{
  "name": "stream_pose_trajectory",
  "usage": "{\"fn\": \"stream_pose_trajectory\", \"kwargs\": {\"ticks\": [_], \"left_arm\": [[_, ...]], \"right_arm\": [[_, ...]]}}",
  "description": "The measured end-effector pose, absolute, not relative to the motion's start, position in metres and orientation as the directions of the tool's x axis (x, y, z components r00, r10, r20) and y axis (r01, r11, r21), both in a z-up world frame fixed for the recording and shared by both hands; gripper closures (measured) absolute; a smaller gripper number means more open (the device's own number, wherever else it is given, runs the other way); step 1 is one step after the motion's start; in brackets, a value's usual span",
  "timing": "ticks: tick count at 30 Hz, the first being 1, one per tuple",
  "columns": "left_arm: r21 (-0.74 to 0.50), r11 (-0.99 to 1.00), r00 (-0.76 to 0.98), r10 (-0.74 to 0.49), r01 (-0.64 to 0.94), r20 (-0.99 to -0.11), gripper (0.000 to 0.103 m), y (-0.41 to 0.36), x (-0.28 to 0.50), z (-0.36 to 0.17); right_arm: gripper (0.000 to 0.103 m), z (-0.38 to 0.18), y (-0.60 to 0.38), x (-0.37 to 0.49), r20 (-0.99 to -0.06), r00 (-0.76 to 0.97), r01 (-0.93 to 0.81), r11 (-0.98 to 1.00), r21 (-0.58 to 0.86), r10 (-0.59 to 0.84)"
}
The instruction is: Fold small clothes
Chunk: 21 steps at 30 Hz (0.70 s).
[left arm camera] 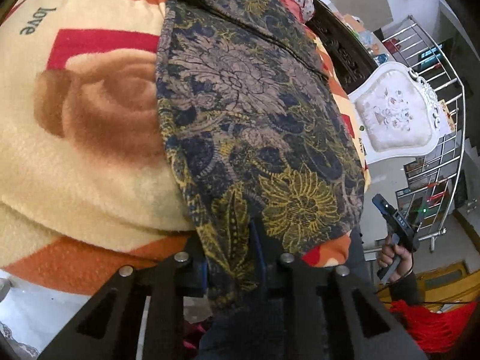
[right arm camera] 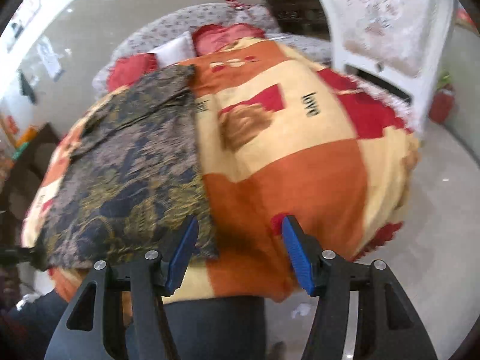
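Two sets of tongs are recorded, each black-armed with blue ribbed pads. Left tongs (left arm camera: 231,258): drawn in on the near hem of the garment, the cloth draped between and over the arms so the pads are mostly hidden; a pinch on the hem is what the view suggests. Right tongs (right arm camera: 240,249): spread wide, nothing between the pads, held over the orange part of the blanket just beside the garment's near corner; also seen small at the right edge of the left wrist view, gripped by a hand (left arm camera: 396,258).

One garment (left arm camera: 255,114): thin woven cloth, dark navy ground with grey-mauve and mustard-yellow floral and leaf print, one large yellow flower near the hem. Roughly rectangular, laid flat on the blanket, long axis running from the near edge of the bed away towards the pillows; a seam or folded band is seen crossing the far end.

One blanket (left arm camera: 78,162): fleecy, plush pile, blocks of cream, orange and red, a brown rose motif, the word "love" printed on it. It covers the bed.

One chair (left arm camera: 393,114): white, carved frame, padded back with pale floral upholstery, standing beside the bed.

One railing (left arm camera: 444,156): metal, shiny bars, behind the chair.
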<state>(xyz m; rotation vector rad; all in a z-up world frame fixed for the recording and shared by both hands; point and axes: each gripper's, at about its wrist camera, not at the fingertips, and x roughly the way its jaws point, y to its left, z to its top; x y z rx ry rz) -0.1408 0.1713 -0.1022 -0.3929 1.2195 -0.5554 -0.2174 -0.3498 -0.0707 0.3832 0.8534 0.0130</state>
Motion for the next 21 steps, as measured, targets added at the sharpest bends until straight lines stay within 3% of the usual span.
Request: {"fn": "stream_pose_trajectory", "kwargs": {"ticks": [6,8,11,15,17,21], "left_arm": [[-0.552,0.812,0.259,-0.583,0.188,-0.77,0.061,0.163,-0.143,-0.098],[-0.542,0.82,0.271,-0.573,0.186,-0.774,0.059,0.161,-0.144,-0.098],[-0.535,0.826,0.283,-0.563,0.177,-0.776,0.058,0.16,-0.145,-0.097],[-0.519,0.836,0.293,-0.548,0.178,-0.783,0.058,0.158,-0.146,-0.095],[-0.508,0.843,0.297,-0.537,0.175,-0.79,0.061,0.158,-0.146,-0.095],[-0.476,0.862,0.316,-0.508,0.177,-0.802,0.072,0.158,-0.149,-0.092]], "right_arm": [[0.037,-0.105,-0.338,-0.193,-0.691,0.644,0.038,0.889,0.457,0.328],[0.049,-0.118,-0.339,-0.187,-0.692,0.626,0.034,0.875,0.484,0.358],[0.057,-0.134,-0.339,-0.178,-0.679,0.591,0.003,0.841,0.541,0.436],[0.071,-0.141,-0.333,-0.174,-0.668,0.564,-0.024,0.817,0.575,0.486],[0.087,-0.134,-0.33,-0.177,-0.679,0.571,-0.034,0.84,0.542,0.461],[0.088,-0.113,-0.332,-0.191,-0.693,0.6,-0.043,0.881,0.47,0.399]]}}
